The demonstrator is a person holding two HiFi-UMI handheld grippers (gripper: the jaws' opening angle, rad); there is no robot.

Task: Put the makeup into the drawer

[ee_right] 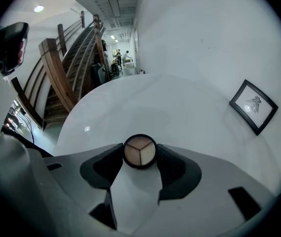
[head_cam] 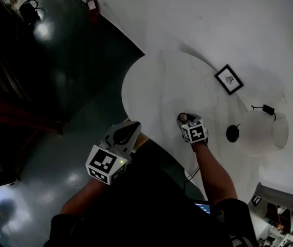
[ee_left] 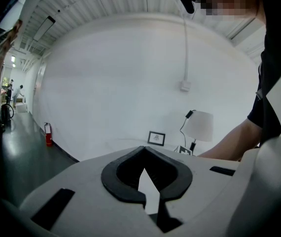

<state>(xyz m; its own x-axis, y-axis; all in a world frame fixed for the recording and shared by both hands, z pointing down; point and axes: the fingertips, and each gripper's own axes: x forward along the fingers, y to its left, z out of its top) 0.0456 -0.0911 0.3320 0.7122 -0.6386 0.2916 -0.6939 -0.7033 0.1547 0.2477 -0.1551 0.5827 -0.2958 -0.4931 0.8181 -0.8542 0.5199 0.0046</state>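
The right gripper (ee_right: 139, 154) has its fingers (ee_right: 172, 164) spread wide, and between their tips sits the makeup compact (ee_right: 140, 151). The black pads lie against its left and right sides. The compact is a small round case with a black rim and a pan split into three wedges of pale beige and tan powder. It rests on the worktop (ee_right: 145, 107), near the edge closest to the person and roughly in the middle of that side in the head view.

The left gripper (ee_left: 143, 149) points out over the dark floor (head_cam: 59, 86), just off the worktop's rim. Its fingers (ee_left: 116, 174) are pressed together at the tips and nothing is between them. Both grippers have smooth pale grey bodies and matte black pads that curve inward.

The worktop is round, white and smooth, with a faint sheen. A black-framed picture (ee_right: 253, 106) leans at its far right side, well apart from the compact. Further right stands a lamp (ee_left: 199, 126) with a white drum shade and a dark cord that runs up the wall.

The wall behind is plain white. A red fire extinguisher (ee_left: 48, 134) stands at its foot, on the glossy dark floor. In the right gripper view a wooden staircase (ee_right: 61, 68) rises beyond the worktop's far left edge. The worktop between the compact and the picture is bare.
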